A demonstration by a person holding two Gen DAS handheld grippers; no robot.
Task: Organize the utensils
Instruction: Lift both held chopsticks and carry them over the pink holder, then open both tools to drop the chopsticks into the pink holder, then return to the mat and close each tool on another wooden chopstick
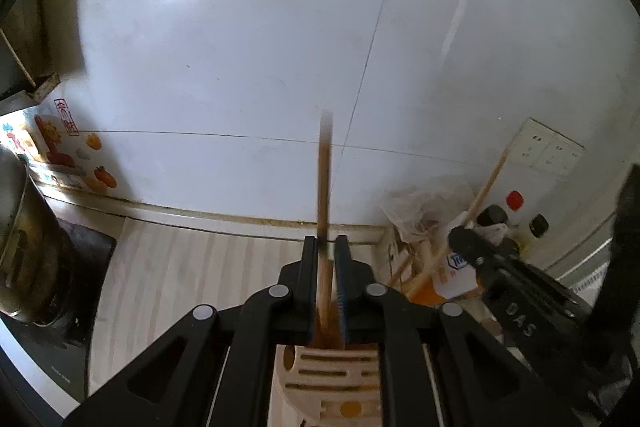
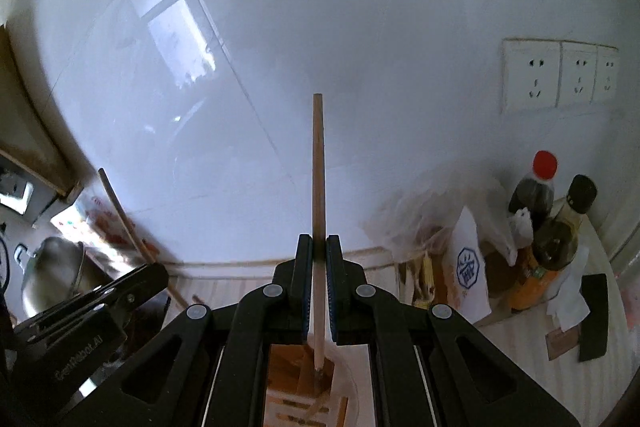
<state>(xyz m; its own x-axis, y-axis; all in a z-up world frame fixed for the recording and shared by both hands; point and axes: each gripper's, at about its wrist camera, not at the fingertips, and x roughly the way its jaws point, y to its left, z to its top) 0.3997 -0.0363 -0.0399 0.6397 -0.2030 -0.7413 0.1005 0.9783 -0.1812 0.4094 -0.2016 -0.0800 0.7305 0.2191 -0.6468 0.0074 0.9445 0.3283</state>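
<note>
Chopsticks stand upright in both tools above a slotted beige utensil holder (image 1: pixel 332 375) on the table (image 1: pixel 180 267). The left hand-held gripper (image 1: pixel 325 251) is clamped on a blurred wooden chopstick (image 1: pixel 325 179); the right hand-held gripper (image 2: pixel 319 251) is closed on a second chopstick (image 2: pixel 318 167), its lower end just over the holder. Soy sauce bottles (image 2: pixel 536 195) stand right of the holder.

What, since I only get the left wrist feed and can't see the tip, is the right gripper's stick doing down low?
Observer: The right gripper is shut on one upright chopstick; its lower tip reaches the slatted holder below.
Operator: And what stands under those two caps at my right?
Observer: A red-capped bottle of dark liquid, and a black-capped bottle in front of it, both upright on the counter.
</note>
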